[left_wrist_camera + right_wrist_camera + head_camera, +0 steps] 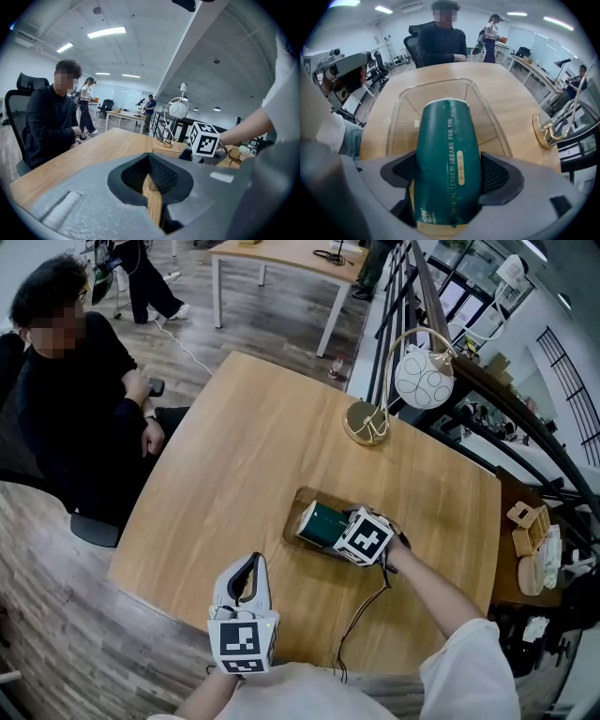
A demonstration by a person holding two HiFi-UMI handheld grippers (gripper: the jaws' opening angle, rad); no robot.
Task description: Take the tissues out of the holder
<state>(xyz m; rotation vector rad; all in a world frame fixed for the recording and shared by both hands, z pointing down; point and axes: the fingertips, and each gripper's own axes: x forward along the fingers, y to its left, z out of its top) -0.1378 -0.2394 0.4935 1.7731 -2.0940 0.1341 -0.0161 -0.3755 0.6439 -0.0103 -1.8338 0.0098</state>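
A dark green tissue pack [322,523] [449,159] lies in a clear-walled holder [401,108] with a wooden base [296,510] near the middle of the table. My right gripper [334,532] [448,174] reaches over the holder with the pack between its jaws. The jaws stand wide, and the pads [494,173] sit close against the pack's sides without squeezing it. My left gripper [252,564] [151,180] hovers over the table's near edge, left of the holder, its fingers together and holding nothing. The right gripper's marker cube [205,138] shows in the left gripper view.
A lamp with a gold round base [366,423] and a white globe [424,379] stands at the table's far right. A person [75,399] sits at the left edge. A black cable [361,615] trails from my right gripper. Wooden items [530,540] fill a shelf at the right.
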